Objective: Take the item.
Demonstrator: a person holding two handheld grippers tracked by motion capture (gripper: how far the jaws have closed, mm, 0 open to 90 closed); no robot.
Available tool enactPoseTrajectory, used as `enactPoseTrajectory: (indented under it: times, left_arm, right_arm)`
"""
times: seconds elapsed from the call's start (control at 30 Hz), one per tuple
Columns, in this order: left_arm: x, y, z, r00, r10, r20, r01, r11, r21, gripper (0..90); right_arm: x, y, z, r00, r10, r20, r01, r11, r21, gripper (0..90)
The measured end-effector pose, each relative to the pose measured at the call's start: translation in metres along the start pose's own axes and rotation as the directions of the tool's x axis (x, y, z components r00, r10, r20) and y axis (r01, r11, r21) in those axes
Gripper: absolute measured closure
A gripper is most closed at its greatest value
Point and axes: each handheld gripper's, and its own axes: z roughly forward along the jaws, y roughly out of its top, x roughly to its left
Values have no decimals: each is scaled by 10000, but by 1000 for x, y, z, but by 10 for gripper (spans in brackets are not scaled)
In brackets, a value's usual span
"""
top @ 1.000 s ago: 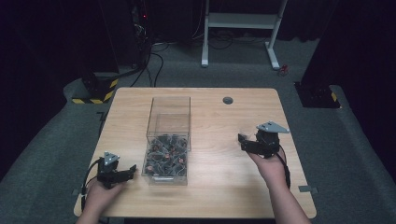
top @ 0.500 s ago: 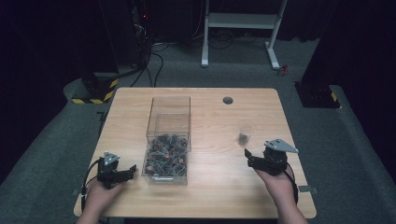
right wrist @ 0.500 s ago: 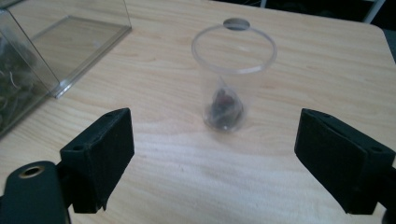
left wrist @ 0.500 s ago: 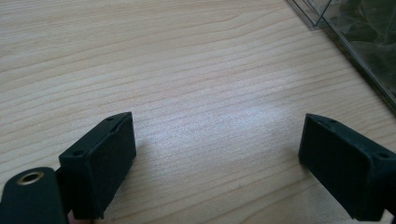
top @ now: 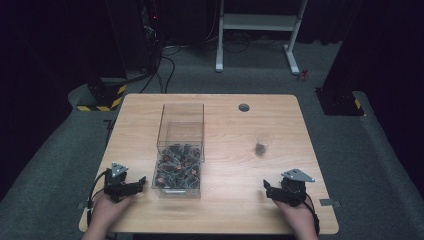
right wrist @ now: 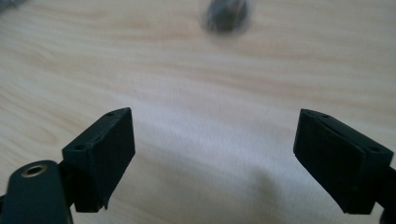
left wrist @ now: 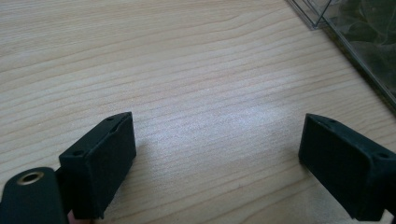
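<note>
A clear plastic box (top: 181,150) stands on the wooden table (top: 225,125), its near half filled with small dark parts (top: 177,169). Its corner shows at the upper right of the left gripper view (left wrist: 355,32). A small clear cup with dark pieces inside (top: 260,146) stands alone to the right of the box and appears blurred at the top of the right gripper view (right wrist: 227,14). My left gripper (top: 140,182) rests open near the front left edge, just left of the box. My right gripper (top: 266,188) is open near the front right edge, well short of the cup. Both hold nothing.
A round cable hole (top: 244,107) sits near the table's far edge. Beyond the table are a white desk frame (top: 257,30), cables on grey carpet and yellow-black striped bases (top: 102,100). Bare wood lies between the box and the cup.
My right gripper has let go of the small cup, left it standing on the table, and drawn back toward the front right edge. The left gripper has stayed put.
</note>
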Motion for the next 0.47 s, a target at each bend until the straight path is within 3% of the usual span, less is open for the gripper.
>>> enactPoseTrajectory:
  times: [0.17, 0.47]
  left_arm:
    - [0, 0, 0, 10000, -2, -3, 2, 10000, -7, 113]
    - [0, 0, 0, 10000, 2, -5, -2, 10000, -5, 113]
  right_arm:
    - [0, -13, 9, 9999, -69, 111, 59, 9960, 892, 128]
    - [1, -13, 8, 9996, 22, 298, -48, 9962, 867, 129]
